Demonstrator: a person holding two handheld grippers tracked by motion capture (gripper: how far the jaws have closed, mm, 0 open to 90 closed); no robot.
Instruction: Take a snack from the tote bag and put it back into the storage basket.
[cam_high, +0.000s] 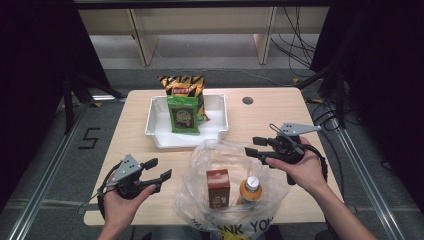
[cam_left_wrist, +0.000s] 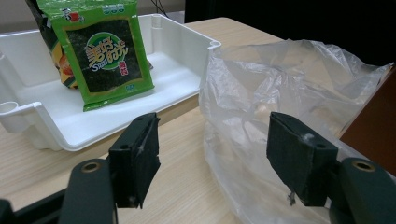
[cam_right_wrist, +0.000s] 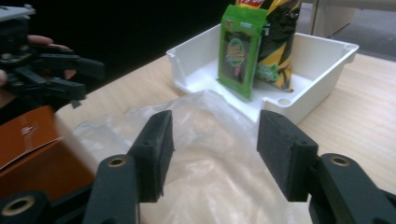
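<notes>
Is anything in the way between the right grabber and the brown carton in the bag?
Yes. The clear plastic bag stands around the brown carton; its crumpled near wall rises between the carton and the open right gripper, which hovers at the bag's rim. The carton's top pokes up through the bag's open mouth.

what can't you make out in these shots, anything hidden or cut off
- Yellow-black bag: lower part hidden behind the green packet, high view.
- Plastic bag: its print is cut off by the bottom edge, high view.
- Brown carton: label too small to read, high view.
- Bottle: body veiled by the plastic, high view.
- Tray: far wall cut off, left tool view.
</notes>
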